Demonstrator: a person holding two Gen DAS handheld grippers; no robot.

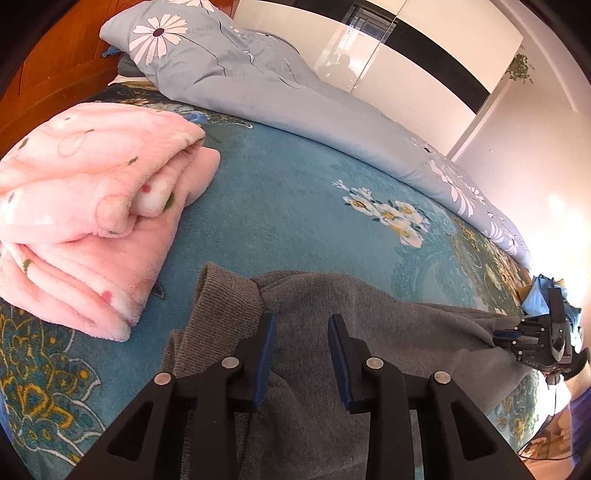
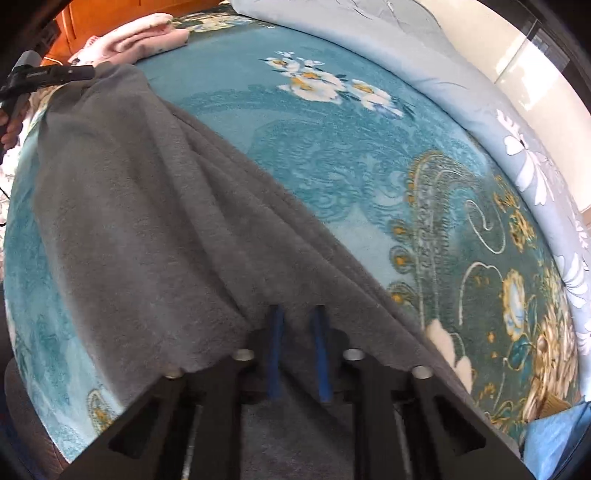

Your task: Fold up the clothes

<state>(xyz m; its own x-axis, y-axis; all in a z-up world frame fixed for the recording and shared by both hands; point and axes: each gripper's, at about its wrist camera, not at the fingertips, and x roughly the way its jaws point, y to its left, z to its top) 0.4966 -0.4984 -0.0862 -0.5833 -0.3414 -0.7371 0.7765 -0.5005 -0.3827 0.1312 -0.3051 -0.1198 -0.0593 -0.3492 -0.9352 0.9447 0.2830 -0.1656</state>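
Note:
A grey fleece garment lies stretched across the teal floral bedspread. Its ribbed cuff sits just left of my left gripper, which stands open low over that end, with fabric showing flat between its blue pads. At the far right of the left wrist view my right gripper holds the other end. In the right wrist view the cloth bunches over and between the right gripper and its folds run toward the left gripper at the upper left.
A folded pink fleece blanket lies near the wooden headboard. A grey-blue flowered quilt runs along the bed's far side, before a glossy wardrobe. A light blue cloth lies at the bed's foot.

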